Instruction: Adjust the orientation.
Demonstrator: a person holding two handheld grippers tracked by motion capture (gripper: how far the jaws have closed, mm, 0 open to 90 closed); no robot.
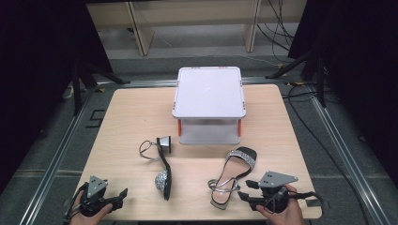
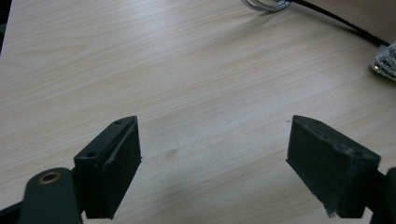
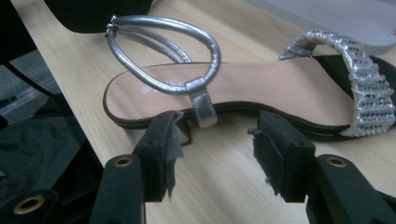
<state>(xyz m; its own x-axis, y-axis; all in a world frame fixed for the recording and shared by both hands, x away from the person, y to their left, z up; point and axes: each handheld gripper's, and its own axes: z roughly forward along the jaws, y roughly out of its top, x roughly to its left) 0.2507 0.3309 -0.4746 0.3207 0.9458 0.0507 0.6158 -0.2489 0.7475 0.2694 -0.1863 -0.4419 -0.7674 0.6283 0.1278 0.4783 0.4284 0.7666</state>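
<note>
Two black heeled sandals with silver straps lie on the wooden table (image 1: 131, 117). The left sandal (image 1: 163, 173) lies on its side, and its rhinestone ornament (image 2: 385, 60) shows at the right edge of the left gripper view. The right sandal (image 1: 233, 173) stands upright, with a rhinestone toe band and a silver ankle loop (image 3: 163, 51). My right gripper (image 1: 243, 197) points left at this sandal's heel end. In its own view the right gripper (image 3: 217, 126) is open, its fingertips just short of the sole's edge. My left gripper (image 1: 123, 196) rests near the front left corner. Its jaws (image 2: 215, 135) stand open over bare wood.
A white lidded plastic box (image 1: 209, 91) with orange latches stands at the back middle of the table. Black curtains hang on both sides, and cables run on the floor at the right. The table's front edge is close under both hands.
</note>
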